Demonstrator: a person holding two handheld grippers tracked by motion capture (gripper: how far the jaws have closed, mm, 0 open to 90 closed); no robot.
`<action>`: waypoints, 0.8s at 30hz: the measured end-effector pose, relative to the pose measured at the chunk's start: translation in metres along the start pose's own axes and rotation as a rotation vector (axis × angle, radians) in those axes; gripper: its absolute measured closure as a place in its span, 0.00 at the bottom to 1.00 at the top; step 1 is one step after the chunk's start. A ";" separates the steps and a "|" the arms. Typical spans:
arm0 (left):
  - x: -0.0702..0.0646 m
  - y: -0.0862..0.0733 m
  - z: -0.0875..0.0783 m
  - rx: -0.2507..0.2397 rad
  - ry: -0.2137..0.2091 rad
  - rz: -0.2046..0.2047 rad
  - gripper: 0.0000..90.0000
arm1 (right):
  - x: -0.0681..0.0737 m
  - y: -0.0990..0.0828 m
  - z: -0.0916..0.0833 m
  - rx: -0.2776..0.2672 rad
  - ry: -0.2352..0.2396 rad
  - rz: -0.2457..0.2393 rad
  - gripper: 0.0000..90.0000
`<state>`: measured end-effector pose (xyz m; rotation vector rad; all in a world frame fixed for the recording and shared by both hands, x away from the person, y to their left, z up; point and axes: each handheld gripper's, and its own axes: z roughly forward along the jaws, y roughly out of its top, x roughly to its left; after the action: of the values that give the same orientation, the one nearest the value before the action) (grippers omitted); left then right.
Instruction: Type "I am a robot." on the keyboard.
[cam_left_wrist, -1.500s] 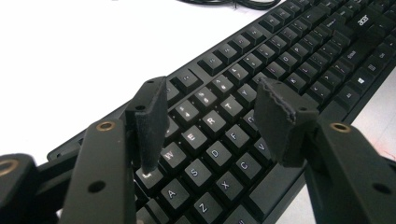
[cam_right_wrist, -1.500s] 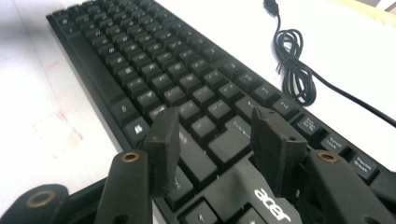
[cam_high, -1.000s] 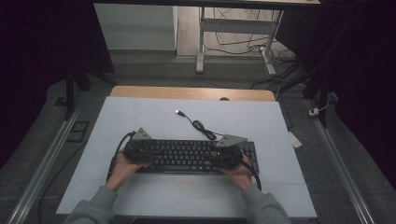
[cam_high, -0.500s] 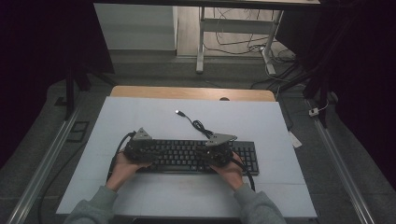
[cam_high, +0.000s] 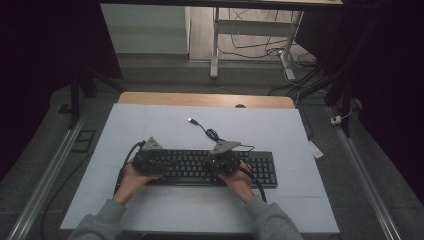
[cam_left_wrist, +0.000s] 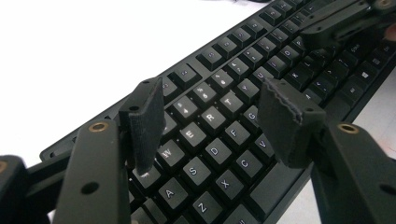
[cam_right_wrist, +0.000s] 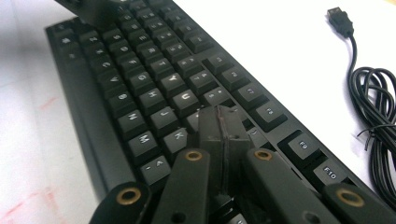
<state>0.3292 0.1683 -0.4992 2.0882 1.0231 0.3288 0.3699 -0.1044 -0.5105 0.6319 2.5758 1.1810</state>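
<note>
A black keyboard (cam_high: 192, 168) lies across the white board, its cable (cam_high: 212, 135) coiled behind it and ending in a USB plug (cam_high: 191, 120). My left gripper (cam_high: 150, 161) hovers over the keyboard's left end. In the left gripper view its jaws (cam_left_wrist: 215, 116) are open above the letter keys (cam_left_wrist: 243, 56), with nothing between the pads. My right gripper (cam_high: 223, 161) is over the middle keys. Its jaws have just been closing, and the two pads now meet, shut (cam_right_wrist: 222, 128) on nothing, with their tips down at the keys (cam_right_wrist: 149, 79).
The white board (cam_high: 150, 125) covers a wooden table whose far edge (cam_high: 200, 98) shows behind it. In the right gripper view the coiled cable (cam_right_wrist: 378, 107) and its plug (cam_right_wrist: 338, 18) lie beside the keyboard. Metal rails (cam_high: 50, 170) run along both sides.
My right gripper has slid left along the keyboard, from near the right end to the middle. The left gripper has stayed in place.
</note>
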 end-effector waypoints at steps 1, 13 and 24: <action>0.000 0.000 0.000 0.001 0.000 0.001 0.45 | 0.000 0.000 0.002 0.000 0.001 0.005 1.00; 0.000 0.000 0.001 0.007 0.001 0.005 0.44 | -0.001 0.000 0.010 0.011 -0.013 0.001 1.00; -0.001 0.000 0.001 0.011 0.001 0.007 0.44 | -0.001 0.000 0.011 0.013 -0.012 -0.001 1.00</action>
<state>0.3294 0.1673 -0.5005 2.1022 1.0212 0.3287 0.3750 -0.0980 -0.5178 0.6385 2.5751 1.1578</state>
